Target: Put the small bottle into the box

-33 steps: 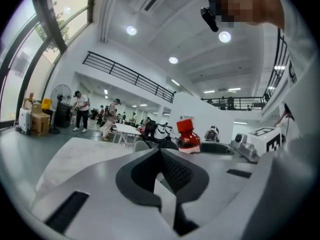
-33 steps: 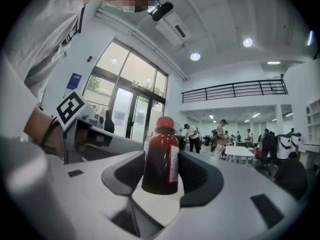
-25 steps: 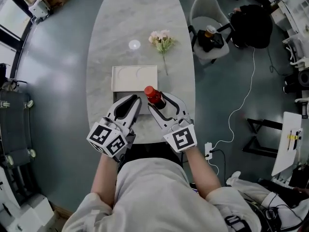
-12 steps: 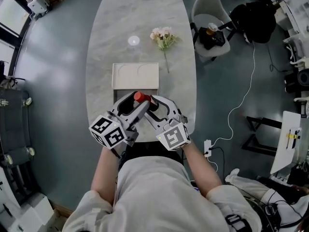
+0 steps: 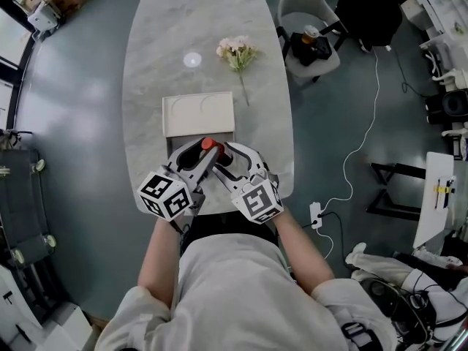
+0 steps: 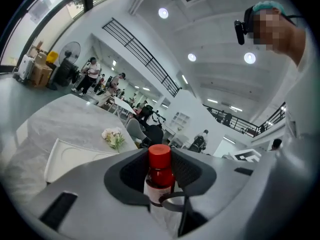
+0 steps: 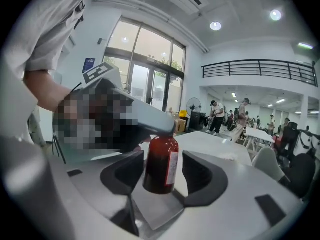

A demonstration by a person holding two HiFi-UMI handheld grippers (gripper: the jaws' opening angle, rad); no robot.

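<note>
Red-capped bottle (image 5: 209, 144) points cap-first at the box (image 5: 196, 120) just beyond; my left tongs (image 6: 160, 167), just closing, pinch its cap, right tongs (image 7: 161, 170) its body.

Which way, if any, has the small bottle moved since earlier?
Yes: the small bottle shifted left along the near edge of the box, away from its right corner.

The small bottle (image 7: 161, 164) looks glossy, probably glass; the table (image 5: 161, 20) is smooth, marble-patterned.
</note>
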